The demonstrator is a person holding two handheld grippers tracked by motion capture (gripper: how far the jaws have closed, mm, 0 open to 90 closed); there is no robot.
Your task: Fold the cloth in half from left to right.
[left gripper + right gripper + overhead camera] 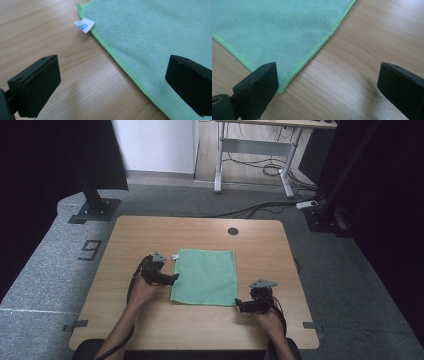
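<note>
A green cloth (205, 276) lies flat in the middle of the wooden table (150, 325). A small white tag (175, 256) sticks out near its far left corner. My left gripper (174, 278) hovers at the cloth's left edge, open, with the hem (117, 61) running between its jaws and the tag (84, 25) ahead. My right gripper (238, 304) is open at the cloth's near right corner (280, 91), which lies just beside its left jaw. Nothing is held by either one.
A dark round grommet hole (233, 231) sits at the table's far edge. Black stand bases (94, 211) rest on the grey carpet at the left and right. A white desk frame (252, 150) with cables stands beyond.
</note>
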